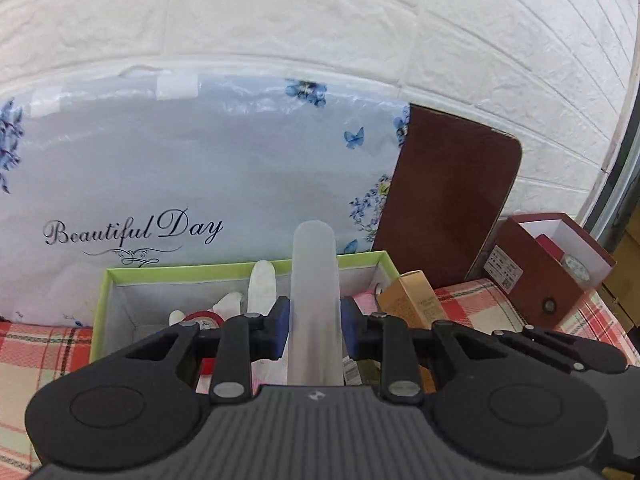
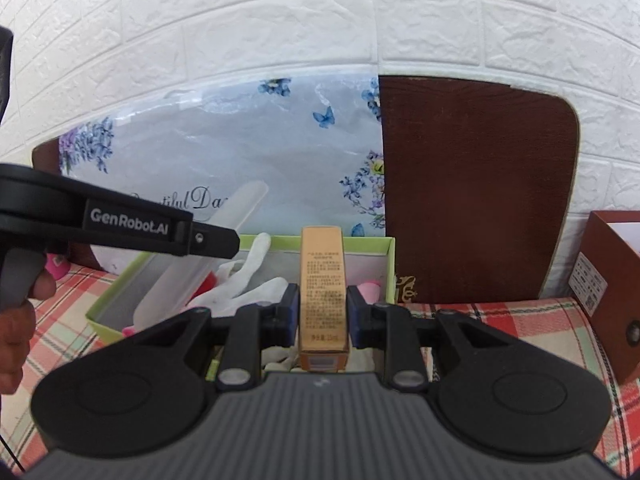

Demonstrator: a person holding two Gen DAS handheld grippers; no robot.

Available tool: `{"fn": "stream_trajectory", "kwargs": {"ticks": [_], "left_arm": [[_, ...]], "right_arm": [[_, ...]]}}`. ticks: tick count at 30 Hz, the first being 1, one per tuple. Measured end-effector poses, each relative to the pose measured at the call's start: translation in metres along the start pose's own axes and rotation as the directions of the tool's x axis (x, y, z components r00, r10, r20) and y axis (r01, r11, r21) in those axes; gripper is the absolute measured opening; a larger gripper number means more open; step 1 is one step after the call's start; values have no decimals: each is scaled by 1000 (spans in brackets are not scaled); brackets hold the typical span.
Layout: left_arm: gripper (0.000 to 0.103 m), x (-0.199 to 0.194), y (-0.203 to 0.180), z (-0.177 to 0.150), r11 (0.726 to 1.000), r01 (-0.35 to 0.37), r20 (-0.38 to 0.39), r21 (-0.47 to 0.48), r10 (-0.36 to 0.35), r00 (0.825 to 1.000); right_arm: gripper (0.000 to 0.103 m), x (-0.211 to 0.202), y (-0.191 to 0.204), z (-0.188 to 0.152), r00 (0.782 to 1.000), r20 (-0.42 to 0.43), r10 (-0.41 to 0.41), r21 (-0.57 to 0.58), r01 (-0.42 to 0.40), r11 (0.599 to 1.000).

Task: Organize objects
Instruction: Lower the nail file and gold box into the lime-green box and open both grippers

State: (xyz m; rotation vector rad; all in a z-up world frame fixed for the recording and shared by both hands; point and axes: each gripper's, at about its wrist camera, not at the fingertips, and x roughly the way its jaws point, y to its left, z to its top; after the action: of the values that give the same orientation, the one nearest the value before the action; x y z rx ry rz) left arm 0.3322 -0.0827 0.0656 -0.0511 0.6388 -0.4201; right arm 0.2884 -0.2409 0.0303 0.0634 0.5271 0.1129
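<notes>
1. Storage comes first: we see a green-rimmed box [image 1: 102,300] on the plaid cloth [image 1: 24,360], already holding white gloves [image 2: 244,276], a red-topped item [image 1: 206,318] and something pink [image 2: 366,290], so we judge part of the sorting done.
2. Our left gripper [image 1: 314,330] pinches a frosted translucent case [image 1: 314,280], raised over the box and not yet set down.
3. Our right gripper [image 2: 323,314] clamps a slim gold carton [image 2: 322,280] just in front of the box, still to be placed.
4. Off to the right a dark red open box [image 1: 536,276] stands apart; whether it needs moving we cannot tell.
</notes>
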Motion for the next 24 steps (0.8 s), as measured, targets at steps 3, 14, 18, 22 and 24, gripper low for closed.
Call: {"fn": "stream_trajectory", "kwargs": {"ticks": [3, 14, 18, 22, 24], "left_arm": [[67, 9, 11, -8, 999, -9, 39, -37, 11, 999], [102, -4, 28, -25, 987, -146, 94, -72, 152, 984], [102, -28, 15, -27, 987, -155, 126, -31, 157, 979], [102, -59, 4, -30, 990, -140, 149, -27, 142, 979], [102, -74, -2, -33, 988, -154, 141, -19, 155, 978]], "right_arm": [[31, 20, 3, -8, 1000, 4, -19, -55, 19, 998], [101, 13, -4, -29, 994, 40, -100, -74, 102, 992], [103, -10, -2, -22, 993, 72, -94, -54, 98, 994], [103, -41, 3, -17, 989, 110, -101, -50, 107, 993], [103, -59, 6, -17, 986, 132, -99, -51, 107, 993]]}}
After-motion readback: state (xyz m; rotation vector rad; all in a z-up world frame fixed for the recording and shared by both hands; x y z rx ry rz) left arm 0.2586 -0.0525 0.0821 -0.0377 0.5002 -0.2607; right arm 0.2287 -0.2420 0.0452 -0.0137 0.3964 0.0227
